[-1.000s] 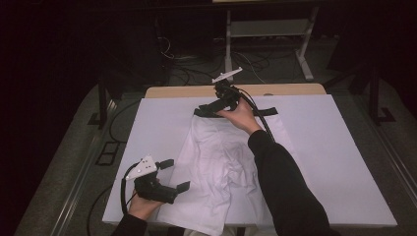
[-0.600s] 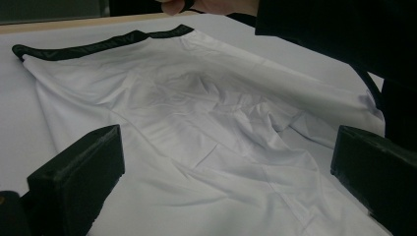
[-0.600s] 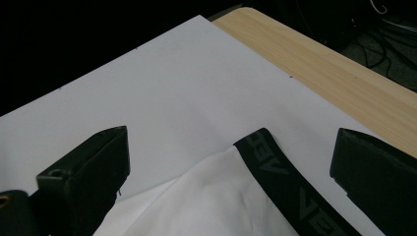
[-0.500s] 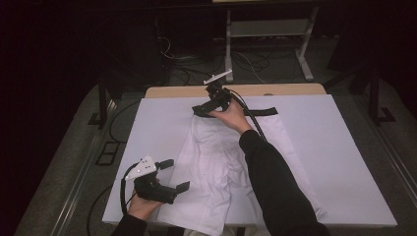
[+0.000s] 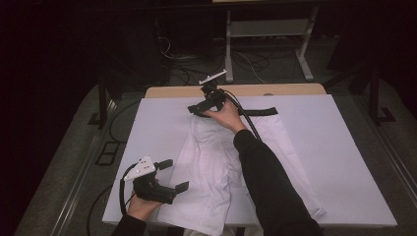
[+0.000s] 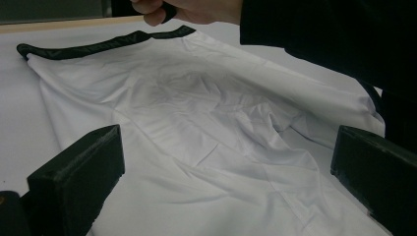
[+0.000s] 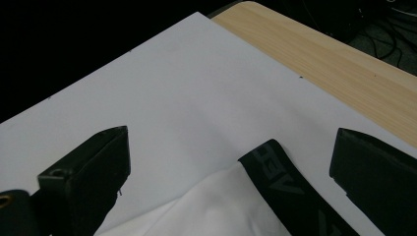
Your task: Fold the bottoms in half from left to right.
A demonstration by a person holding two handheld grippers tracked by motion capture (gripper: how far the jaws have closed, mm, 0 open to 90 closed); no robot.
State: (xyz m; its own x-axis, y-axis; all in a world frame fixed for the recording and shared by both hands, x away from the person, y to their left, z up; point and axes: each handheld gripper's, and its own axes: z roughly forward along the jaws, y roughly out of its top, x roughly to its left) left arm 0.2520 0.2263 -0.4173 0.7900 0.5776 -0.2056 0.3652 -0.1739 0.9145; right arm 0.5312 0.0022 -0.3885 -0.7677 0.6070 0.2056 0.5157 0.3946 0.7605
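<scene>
White shorts (image 5: 221, 162) with a black lettered waistband (image 7: 290, 191), unreadable, lie crumpled. Both hand-held grippers (image 5: 164, 174) (image 5: 199, 108) gape apart.

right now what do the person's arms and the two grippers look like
Both grippers are black with two blocky, squared jaws. The left gripper carries a pale grey three-cornered plate on top and a black cable looping from its rear. The right gripper bears a thin light bar and a thick black cable. The right sleeve is dark and long.

The person wore long black sleeves (image 5: 268, 182). Each gripper was black with blocky jaws; the left gripper (image 5: 169, 175) carried a pale three-cornered plate and a black cable.
</scene>
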